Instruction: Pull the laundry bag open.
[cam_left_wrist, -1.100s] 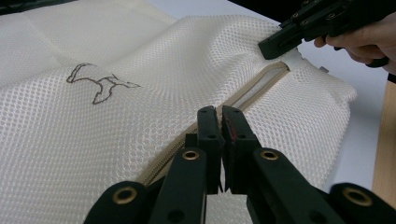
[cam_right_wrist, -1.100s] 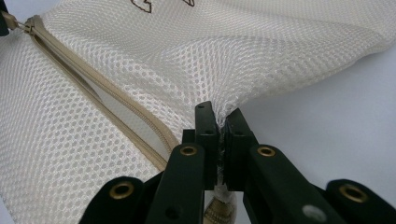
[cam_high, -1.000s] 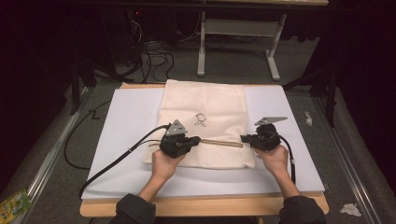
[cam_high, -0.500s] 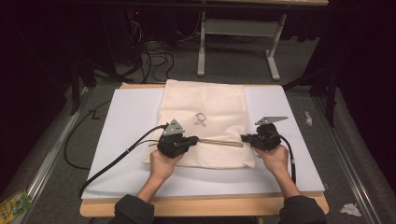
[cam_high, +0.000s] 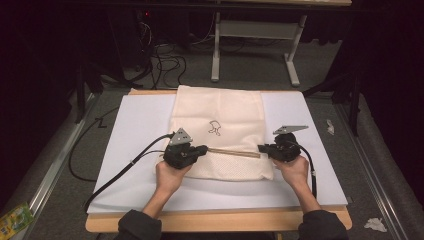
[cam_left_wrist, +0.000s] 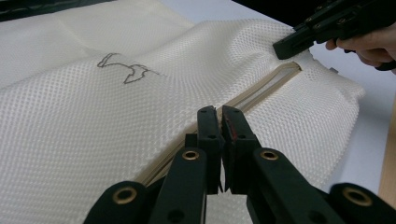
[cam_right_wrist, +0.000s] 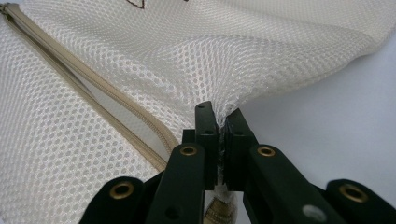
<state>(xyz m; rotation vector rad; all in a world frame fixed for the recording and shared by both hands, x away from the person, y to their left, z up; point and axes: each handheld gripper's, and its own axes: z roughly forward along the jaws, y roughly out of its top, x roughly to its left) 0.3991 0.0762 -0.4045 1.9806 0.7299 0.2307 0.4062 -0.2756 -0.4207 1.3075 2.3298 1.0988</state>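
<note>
Your left gripper (cam_high: 202, 148) is clenched on the zipper (cam_high: 232, 152) at its left end, fingers (cam_left_wrist: 208, 135) pressed tight together at the tan tape. Your right gripper (cam_high: 261, 148) is clamped on the mesh fabric at the zipper's other end, bunching it between its fingers (cam_right_wrist: 204, 122). The cream mesh laundry bag (cam_high: 220, 115) lies flat across the middle of the white tabletop (cam_high: 135, 120), its small dark logo (cam_high: 215, 127) just beyond the zipper.

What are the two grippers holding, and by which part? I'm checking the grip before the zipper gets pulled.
Both hold the mesh bag. The left gripper is shut at the zipper; the right gripper pinches the mesh at the zipper's other end.
</note>
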